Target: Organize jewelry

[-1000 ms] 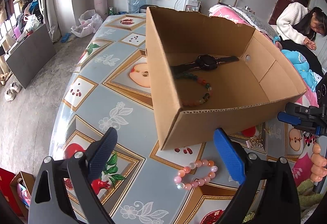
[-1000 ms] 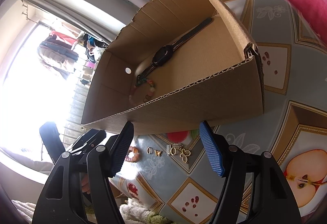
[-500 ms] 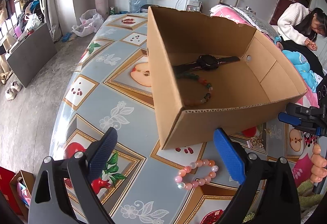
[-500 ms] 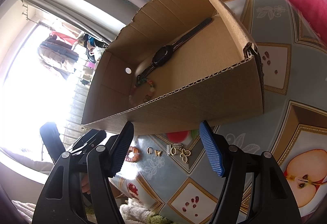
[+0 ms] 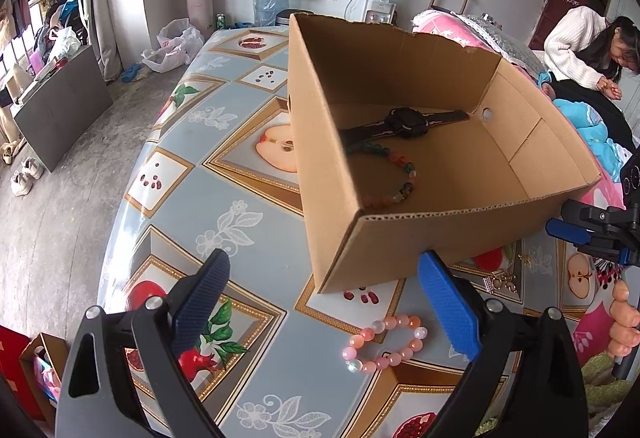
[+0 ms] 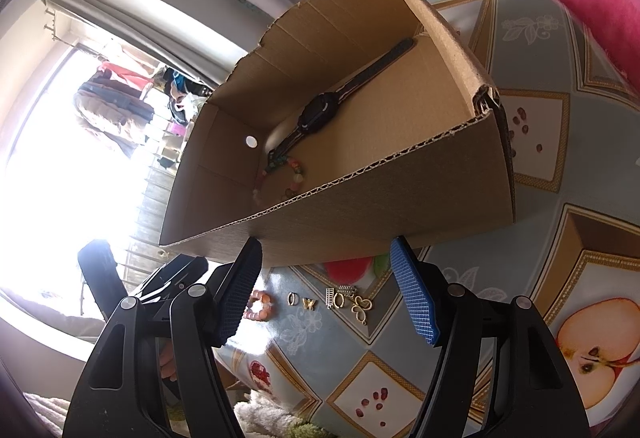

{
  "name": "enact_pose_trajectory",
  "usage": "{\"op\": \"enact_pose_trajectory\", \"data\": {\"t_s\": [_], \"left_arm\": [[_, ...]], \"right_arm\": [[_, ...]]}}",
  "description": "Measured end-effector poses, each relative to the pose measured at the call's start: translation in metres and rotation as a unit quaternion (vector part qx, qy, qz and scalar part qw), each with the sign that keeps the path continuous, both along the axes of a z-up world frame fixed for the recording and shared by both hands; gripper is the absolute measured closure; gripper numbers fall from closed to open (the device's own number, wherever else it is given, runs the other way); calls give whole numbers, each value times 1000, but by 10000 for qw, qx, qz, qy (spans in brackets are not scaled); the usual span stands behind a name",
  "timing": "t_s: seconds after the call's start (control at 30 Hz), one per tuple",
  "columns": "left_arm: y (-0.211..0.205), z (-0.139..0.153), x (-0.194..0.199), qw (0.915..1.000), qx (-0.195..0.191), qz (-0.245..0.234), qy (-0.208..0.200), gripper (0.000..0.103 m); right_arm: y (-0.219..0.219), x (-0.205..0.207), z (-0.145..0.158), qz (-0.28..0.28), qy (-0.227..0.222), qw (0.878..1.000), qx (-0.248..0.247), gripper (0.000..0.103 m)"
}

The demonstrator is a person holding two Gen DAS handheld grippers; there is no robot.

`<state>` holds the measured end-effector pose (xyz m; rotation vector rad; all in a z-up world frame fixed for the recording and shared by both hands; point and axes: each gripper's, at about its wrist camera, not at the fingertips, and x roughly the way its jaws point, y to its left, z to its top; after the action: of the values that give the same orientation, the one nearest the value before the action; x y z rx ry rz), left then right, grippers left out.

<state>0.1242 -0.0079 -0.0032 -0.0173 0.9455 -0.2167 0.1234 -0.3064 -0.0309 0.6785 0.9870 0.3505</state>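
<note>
The pink bead bracelet (image 5: 384, 343) lies loose on the counter (image 5: 248, 222), just in front of the cardboard box (image 5: 440, 226) and between the spread pads of the left tool (image 5: 324, 302), which hovers above it with nothing held. Small gold pieces (image 6: 348, 300) sit near the box's front wall, below the right tool (image 6: 326, 288), likewise parted and empty. Inside the box rest a black watch (image 5: 404, 122) and a multicoloured bead bracelet (image 5: 394, 174). Nothing has shifted over the last second; both tools seem paused before the next pickup, probably the pink bracelet.
</note>
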Motion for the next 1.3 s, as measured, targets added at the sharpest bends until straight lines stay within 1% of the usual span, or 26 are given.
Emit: {"op": "enact_pose_trajectory", "data": {"t_s": [0.27, 0.4, 0.5, 0.6, 0.7, 0.73, 0.83, 0.97, 1.0, 1.07, 1.2, 1.3], "left_arm": [[-1, 2, 5, 9999, -19, 133, -101, 9], [4, 8, -2, 9996, -95, 214, -158, 9], [5, 13, -16, 9997, -50, 134, -182, 9], [5, 9, -34, 9999, 136, 36, -61, 9], [6, -1, -54, 9994, 307, -10, 155, 9], [7, -6, -60, 9991, 336, -10, 261, 9], [8, -22, -74, 9979, 392, 47, 516, 9], [8, -40, -83, 9956, 545, 188, 737, 9], [8, -42, -84, 9953, 584, 215, 741, 9], [7, -46, -86, 9947, 663, 261, 748, 9], [7, -53, -87, 9935, 749, 296, 810, 9], [8, -55, -88, 9938, 726, 318, 781, 9]], "right_arm": [[4, 2, 5, -88, -181, 9998, -85, 38], [9, -10, 9, -97, -312, 9990, -293, 38], [17, -28, 15, 135, -486, 9978, -424, 38], [36, -49, 20, 520, -608, 9937, -788, 32], [61, -73, 17, 1003, -640, 9844, -1295, 25], [68, -81, 15, 1127, -626, 9809, -1457, 24], [92, -99, 5, 1440, -527, 9654, -2110, 22], [110, -111, -11, 1420, -327, 9432, -2986, 22], [113, -112, -14, 1401, -289, 9394, -3114, 22], [114, -113, -20, 1294, -182, 9347, -3305, 22], [111, -112, -30, 1168, -2, 9359, -3322, 22], [109, -108, -33, 1072, 26, 9336, -3418, 21]]}}
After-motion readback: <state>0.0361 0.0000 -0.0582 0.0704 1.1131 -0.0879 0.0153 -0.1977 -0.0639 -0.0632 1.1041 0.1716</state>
